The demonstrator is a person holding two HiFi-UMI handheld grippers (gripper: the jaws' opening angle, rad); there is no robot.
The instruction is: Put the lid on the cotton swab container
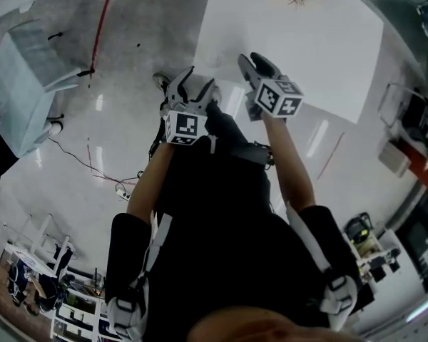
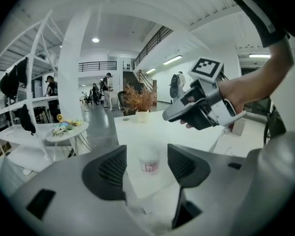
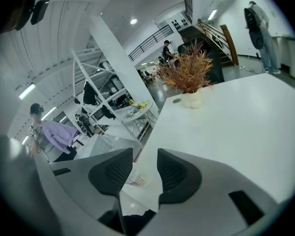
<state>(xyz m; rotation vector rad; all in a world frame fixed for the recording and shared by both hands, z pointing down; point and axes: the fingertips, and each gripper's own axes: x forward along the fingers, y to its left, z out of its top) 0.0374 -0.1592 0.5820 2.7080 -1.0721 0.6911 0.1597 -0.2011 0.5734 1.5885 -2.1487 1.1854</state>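
Approach, seemingly: left gripper (image 2: 146, 149) and right gripper (image 3: 145, 154) both gape empty; next, locate the unseen lid near container (image 2: 149, 161) on table (image 2: 152, 132).

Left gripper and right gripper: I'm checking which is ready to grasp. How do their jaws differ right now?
The left gripper has its jaws spread wide; the right gripper shows a narrower gap. The left gripper's jaws frame the cotton swab container, which stands untouched on the white table beyond them; the right gripper's gap shows only a blurred white item at the table's edge. Shared: both are open and hold nothing.
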